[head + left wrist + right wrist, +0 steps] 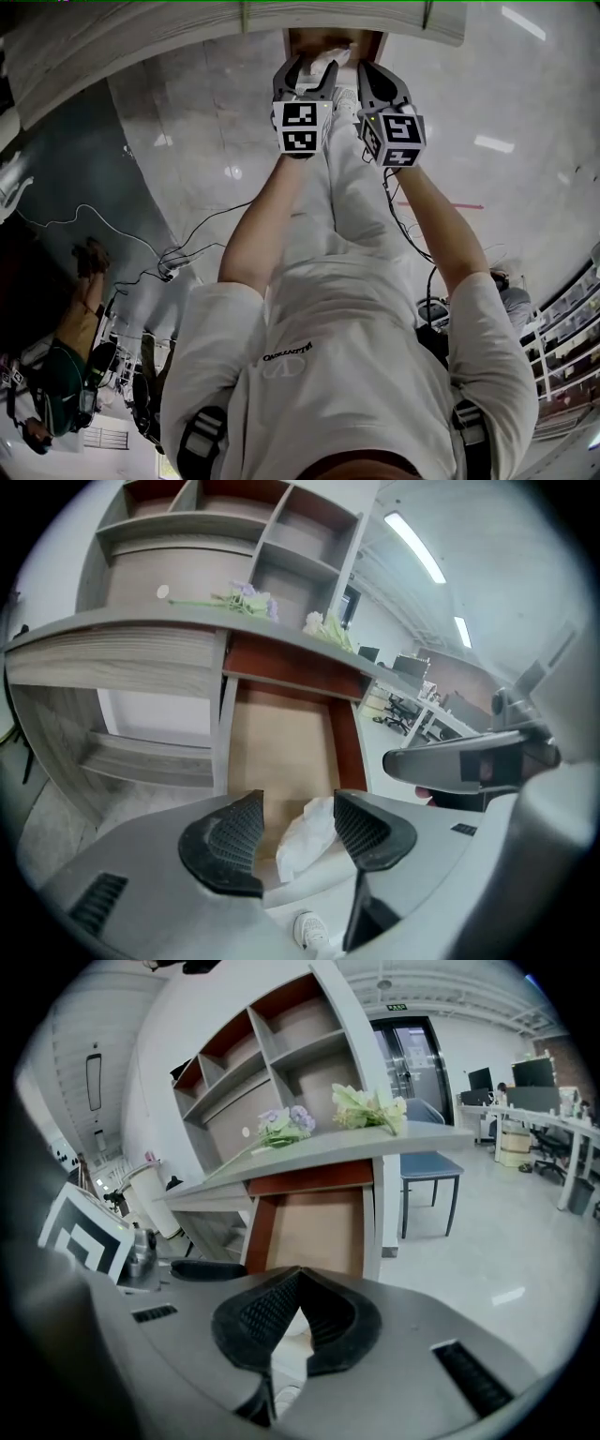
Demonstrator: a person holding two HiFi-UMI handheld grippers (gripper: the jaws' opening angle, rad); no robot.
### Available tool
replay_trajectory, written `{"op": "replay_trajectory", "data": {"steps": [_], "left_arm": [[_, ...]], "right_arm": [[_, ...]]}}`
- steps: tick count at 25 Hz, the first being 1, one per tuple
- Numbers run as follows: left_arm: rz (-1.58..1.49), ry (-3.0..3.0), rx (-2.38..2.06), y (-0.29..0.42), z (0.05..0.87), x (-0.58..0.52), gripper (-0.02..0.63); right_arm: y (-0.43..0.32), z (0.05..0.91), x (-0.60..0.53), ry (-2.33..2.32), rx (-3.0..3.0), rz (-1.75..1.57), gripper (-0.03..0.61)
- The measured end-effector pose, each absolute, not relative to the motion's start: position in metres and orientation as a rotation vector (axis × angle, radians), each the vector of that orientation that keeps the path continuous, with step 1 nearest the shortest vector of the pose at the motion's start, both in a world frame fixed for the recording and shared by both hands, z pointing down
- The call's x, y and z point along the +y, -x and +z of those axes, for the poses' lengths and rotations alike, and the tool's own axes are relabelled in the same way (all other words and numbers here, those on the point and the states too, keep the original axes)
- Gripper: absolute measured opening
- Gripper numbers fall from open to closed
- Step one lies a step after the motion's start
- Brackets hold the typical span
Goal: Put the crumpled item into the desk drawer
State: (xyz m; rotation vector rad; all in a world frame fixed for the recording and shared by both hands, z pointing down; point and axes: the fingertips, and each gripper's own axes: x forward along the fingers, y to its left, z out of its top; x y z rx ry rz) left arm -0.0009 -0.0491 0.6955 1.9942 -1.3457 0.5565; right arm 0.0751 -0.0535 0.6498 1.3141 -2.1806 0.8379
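Observation:
The crumpled item is a white wad of paper (305, 841). It sits between the jaws of my left gripper (298, 803), close to the right pad and clear of the left one. The jaws stand wide and open over the pulled-out desk drawer (281, 742), whose light wooden bottom is bare. In the head view the paper (325, 67) shows between the left gripper's fingers (307, 73) in front of the drawer (333, 37). My right gripper (298, 1274) is shut with nothing in it, just right of the left one (375, 80), facing the same drawer (314, 1227).
The desk has a grey curved top (141, 630) with shelves above and artificial flowers (370, 1107) lying on it. A blue chair (429, 1171) stands to the right of the desk. Cables (169, 253) run over the floor, and another person (75, 375) is at the left.

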Motion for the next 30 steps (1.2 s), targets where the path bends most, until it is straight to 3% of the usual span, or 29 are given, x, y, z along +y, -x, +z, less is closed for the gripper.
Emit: {"op": "replay_trajectory", "data": {"steps": [4, 9, 14, 30], "left_arm": [[0.512, -2.043, -1.360, 0.016, 0.652, -0.044, 0.225], [0.485, -2.106, -1.443, 0.044, 0.580, -0.041, 0.072], [0.403, -2.202, -1.508, 0.068, 0.491, -0.050, 0.003], [0.071, -2.431, -1.730, 0.112, 0.222, -0.048, 0.002]], "right_arm": [[-0.080, 0.611, -0.047, -1.309, -2.227, 0.809, 0.002], [-0.090, 0.537, -0.042, -1.329, -2.291, 0.764, 0.000], [-0.100, 0.452, -0.045, -1.348, -2.374, 0.673, 0.000], [-0.175, 0.176, -0.051, -1.692, -2.539, 0.357, 0.000]]}}
